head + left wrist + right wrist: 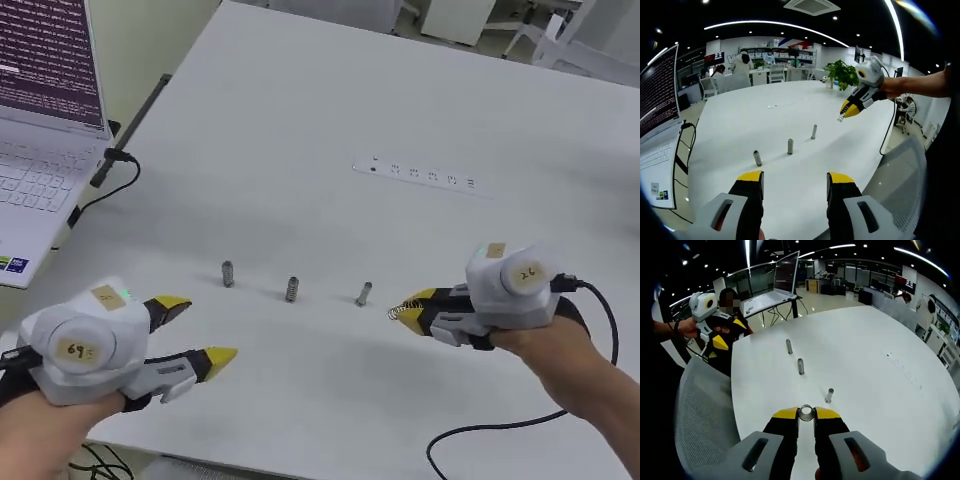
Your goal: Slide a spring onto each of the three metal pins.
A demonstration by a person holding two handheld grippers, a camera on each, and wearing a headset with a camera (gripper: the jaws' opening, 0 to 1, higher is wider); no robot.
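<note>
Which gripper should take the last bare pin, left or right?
Right. The right gripper is shut on a spring and sits close to the bare pin; the left gripper is open and empty, farther away.

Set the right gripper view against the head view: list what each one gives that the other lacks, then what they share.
Right gripper view: the spring end-on, its round opening between the right gripper's shut jaws, the bare pin just ahead; a mesh chair back. Head view: that spring side-on, poking past the jaw tips, and the right gripper's black cable. Shared: the white table, two pins already carrying springs, and the left gripper, jaws open.
</note>
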